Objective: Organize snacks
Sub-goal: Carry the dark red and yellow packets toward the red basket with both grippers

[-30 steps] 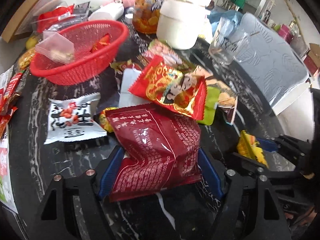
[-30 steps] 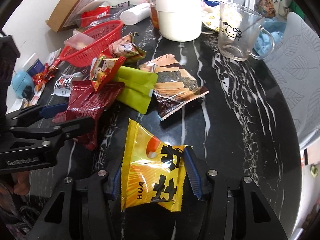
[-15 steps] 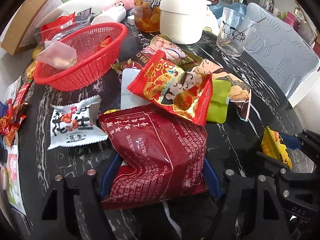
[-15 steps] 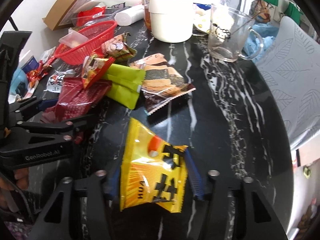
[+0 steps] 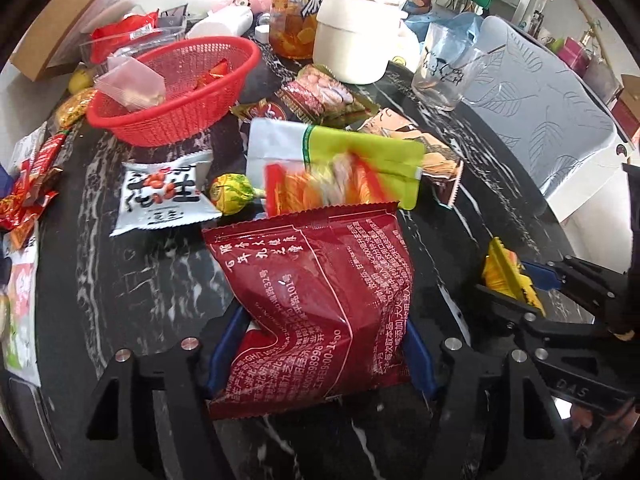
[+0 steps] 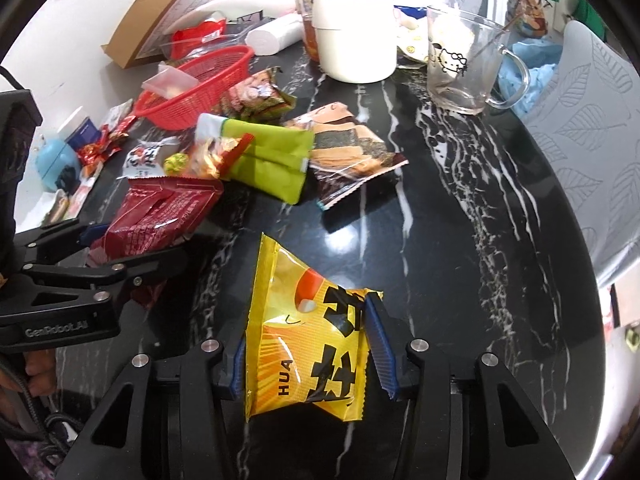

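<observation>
My left gripper (image 5: 320,344) is shut on a dark red snack bag (image 5: 316,300) and holds it above the black marble table (image 5: 120,280). My right gripper (image 6: 308,352) is shut on a yellow snack bag (image 6: 308,344); it also shows in the left wrist view (image 5: 508,280). A red-and-gold packet (image 5: 320,188) is blurred, sliding off the dark red bag onto a green pouch (image 5: 360,152). A red basket (image 5: 176,92) holding a few snacks stands at the back left.
A white peanut packet (image 5: 164,196), a lollipop (image 5: 230,192), a seaweed snack bag (image 6: 352,152) and another packet (image 5: 320,96) lie on the table. A white pot (image 5: 356,32), a jar (image 5: 292,20) and a glass mug (image 6: 460,64) stand behind.
Both grippers have lifted their bags and drawn back. The red-and-gold packet that lay on the dark red bag has slipped off it and is in motion.
</observation>
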### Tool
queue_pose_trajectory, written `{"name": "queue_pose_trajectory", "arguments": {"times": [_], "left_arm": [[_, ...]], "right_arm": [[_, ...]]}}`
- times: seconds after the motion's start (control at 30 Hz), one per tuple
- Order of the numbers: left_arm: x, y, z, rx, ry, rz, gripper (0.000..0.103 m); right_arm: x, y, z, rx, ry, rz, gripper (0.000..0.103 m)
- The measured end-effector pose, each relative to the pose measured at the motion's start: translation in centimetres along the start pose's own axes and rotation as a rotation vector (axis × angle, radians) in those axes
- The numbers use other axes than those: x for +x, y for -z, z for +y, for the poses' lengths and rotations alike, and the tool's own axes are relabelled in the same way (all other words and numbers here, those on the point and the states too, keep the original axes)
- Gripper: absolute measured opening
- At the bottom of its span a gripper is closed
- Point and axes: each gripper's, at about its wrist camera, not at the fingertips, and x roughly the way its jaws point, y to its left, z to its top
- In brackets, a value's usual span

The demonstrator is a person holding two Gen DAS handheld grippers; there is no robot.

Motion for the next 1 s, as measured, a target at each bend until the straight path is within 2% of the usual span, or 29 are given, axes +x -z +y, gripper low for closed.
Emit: {"name": "queue_pose_trajectory", "arguments": {"times": [0.43,0.63,1.0], "left_arm": [[-2.9,2.7,1.3,-0.045,0.022,-0.012,0.069],[-4.1,3.6,2.4,-0.083,0.005,-0.034,0.069],[-6.7,2.5,5.0,-0.140,-0.031,-0.117,0.069]], "right_arm": [[-0.7,0.9,3.2,-0.051,-0.104,-0.005,0.049],[-0.6,1.0,5.2,-0.091,-0.154,0.001,0.049],[-0.7,-1.8,8.4,-0.186,-0.217,-0.023,0.049]]}}
